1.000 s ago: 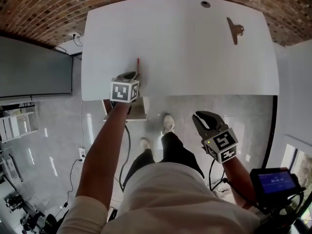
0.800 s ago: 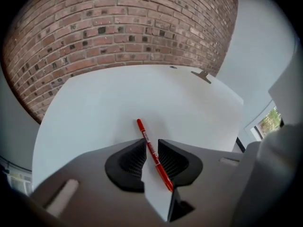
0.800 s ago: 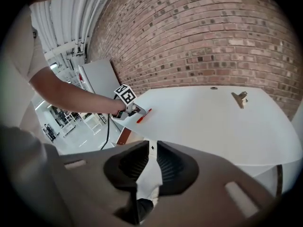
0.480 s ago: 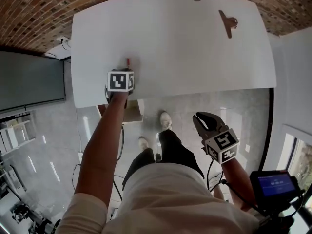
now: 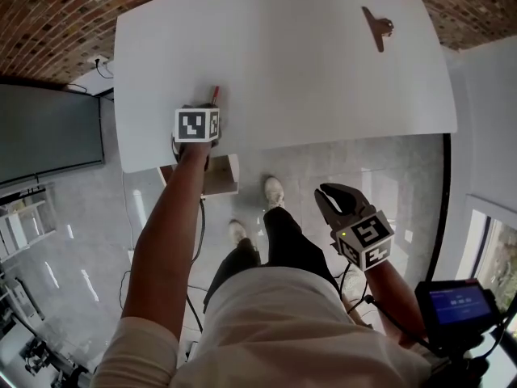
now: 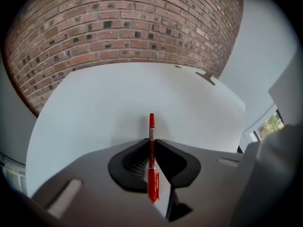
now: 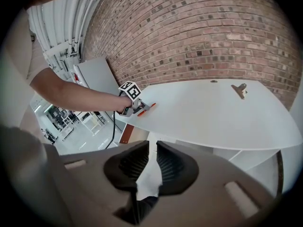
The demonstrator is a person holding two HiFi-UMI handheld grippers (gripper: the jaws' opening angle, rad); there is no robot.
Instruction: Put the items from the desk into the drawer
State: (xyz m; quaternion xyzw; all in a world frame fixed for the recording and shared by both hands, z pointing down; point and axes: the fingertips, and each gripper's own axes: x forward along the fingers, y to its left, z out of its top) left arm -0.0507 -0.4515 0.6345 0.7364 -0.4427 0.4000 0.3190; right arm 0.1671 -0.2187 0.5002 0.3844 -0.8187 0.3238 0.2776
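the white bench (image 5: 323, 79) fills the top of the head view, and the drawer (image 5: 224, 181) stands open just under its near-left edge. the left hand-held gripper (image 6: 152, 146) hovers over that edge, pinching the red pen (image 6: 151, 125), which lies lengthwise between the jaws with its tip pointing away. the right hand-held gripper (image 5: 336, 200) hangs low by the person's hip, jaws a sliver apart on nothing.

judged from here, the step is carrying the pen to the drawer. it's a short trip: draw straight back off the edge, then down. the pen should stay level, because it lies along the jaws and could slide out if tipped. let go low inside, not from above.

the forearm covers part of the drawer, so its inside barely shows. no view settles whether the pen's tip touches the bench. the brown clip (image 5: 377, 29) at the far right is too small to read in detail.
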